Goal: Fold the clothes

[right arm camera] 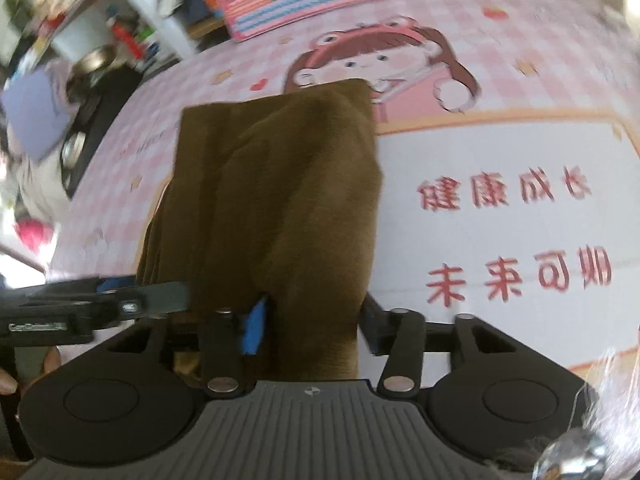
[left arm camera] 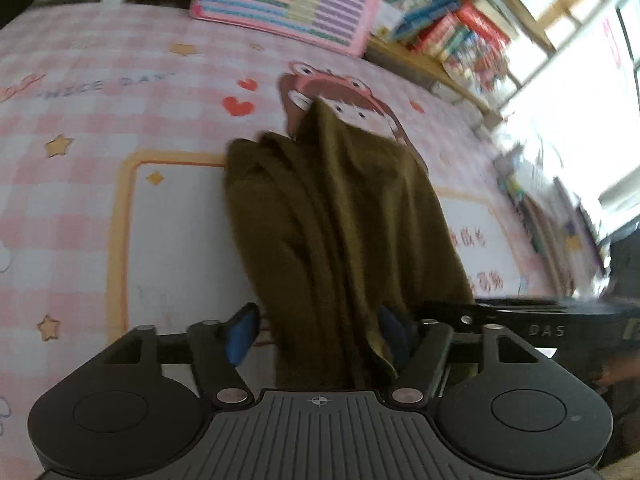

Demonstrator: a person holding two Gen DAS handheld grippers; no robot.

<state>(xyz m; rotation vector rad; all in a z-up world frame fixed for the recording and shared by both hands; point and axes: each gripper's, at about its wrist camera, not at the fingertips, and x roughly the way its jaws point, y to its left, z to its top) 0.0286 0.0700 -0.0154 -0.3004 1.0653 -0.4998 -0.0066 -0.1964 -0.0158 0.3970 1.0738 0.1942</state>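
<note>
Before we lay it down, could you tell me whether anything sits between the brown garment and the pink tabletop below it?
Nothing visible does. Both the left gripper and right gripper hold the brown garment, and the pink checked mat around it shows no objects.

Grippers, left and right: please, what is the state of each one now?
Left gripper: closed on the olive-brown garment.
Right gripper: closed on the same garment.
</note>
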